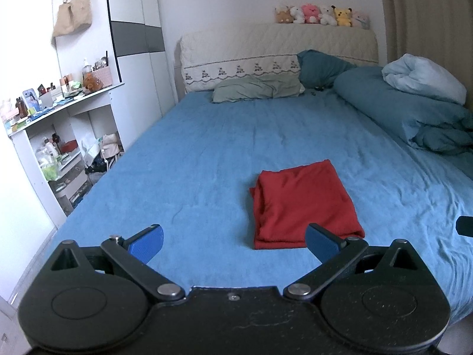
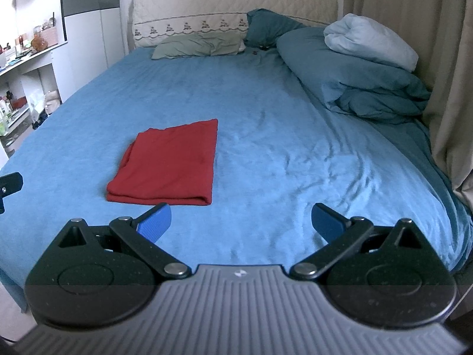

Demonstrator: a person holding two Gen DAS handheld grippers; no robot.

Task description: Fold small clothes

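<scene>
A folded red garment (image 1: 304, 204) is seen lying flat on the blue bedsheet (image 1: 207, 153), a neat rectangle with its folded edge toward the cameras and loose layered edges along its left side. In the left wrist view it is placed at about 1 o'clock from the left gripper (image 1: 235, 241), whose blue-padded fingers (image 1: 147, 241) are spread wide with nothing held between them; the right finger pad overlaps the garment's near corner in the picture, though contact cannot be judged. In the right wrist view the same garment (image 2: 171, 165) is found at about 11 o'clock from the right gripper (image 2: 241, 222), which is likewise released and empty, its fingers (image 2: 155, 222) held above bare sheet just short of the garment's near edge.

At 12 o'clock, at the far end of the bed, a cream quilted headboard cover (image 1: 278, 50) is seen, with a row of plush toys (image 1: 322, 14) set along its top. A grey-green pillow (image 1: 257, 88) is laid against it, a teal pillow (image 1: 322, 66) just beside. At 2 o'clock a bundled teal duvet (image 1: 405, 112) is piled along the bed's edge, with a pale blue blanket (image 1: 425, 77) resting on top. At 9 to 10 o'clock white shelves (image 1: 59, 109) crowded with bottles are stood beside the bed, and a beige handbag (image 1: 72, 14) is hung on the wall above. Beige curtains (image 2: 428, 44) are hung at 2 o'clock in the right wrist view.
</scene>
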